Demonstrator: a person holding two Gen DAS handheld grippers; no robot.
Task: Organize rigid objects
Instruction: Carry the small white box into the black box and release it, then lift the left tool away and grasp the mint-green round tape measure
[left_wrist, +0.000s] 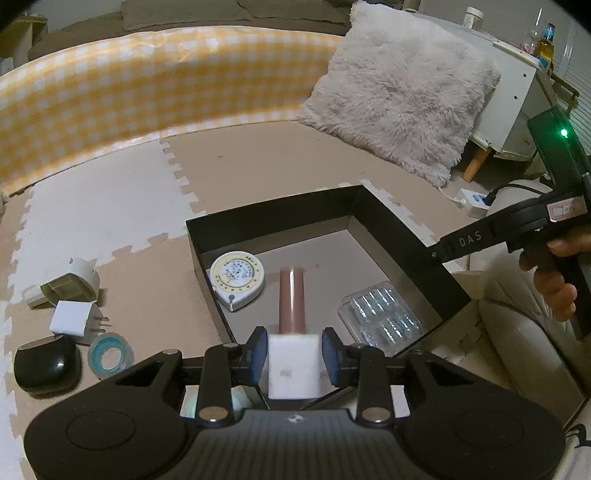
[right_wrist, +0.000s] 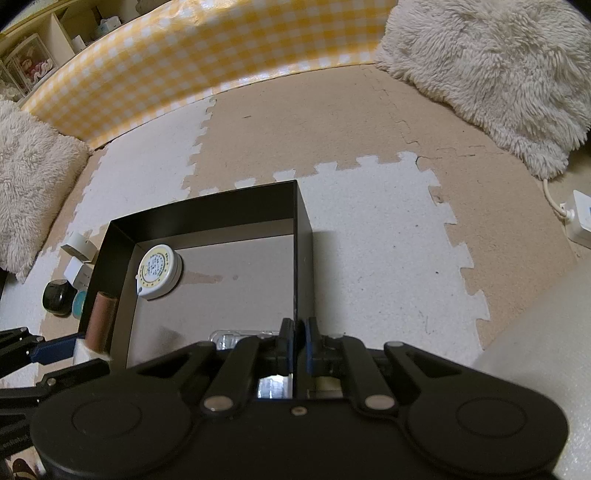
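Note:
A black open box (left_wrist: 408, 236) sits on the foam floor mat; it also shows in the right wrist view (right_wrist: 303, 229). Inside lie a round white tape measure (left_wrist: 237, 278) (right_wrist: 159, 271) and a clear blister pack (left_wrist: 382, 314). My left gripper (left_wrist: 294, 352) is shut on a bottle with a white cap (left_wrist: 293, 363) and a pink-brown body (left_wrist: 291, 301), held over the box's near edge. My right gripper (right_wrist: 299, 345) is shut on the box's right wall. The bottle shows at the left in the right wrist view (right_wrist: 100, 321).
Left of the box lie a white plug adapter (left_wrist: 75, 284), a white charger (left_wrist: 72, 317), a black mouse (left_wrist: 46, 363) and a tape roll (left_wrist: 109, 354). A fluffy cushion (left_wrist: 399, 88) leans at the back right. A yellow checked barrier (left_wrist: 147, 85) runs behind. A power strip (right_wrist: 581, 218) lies at right.

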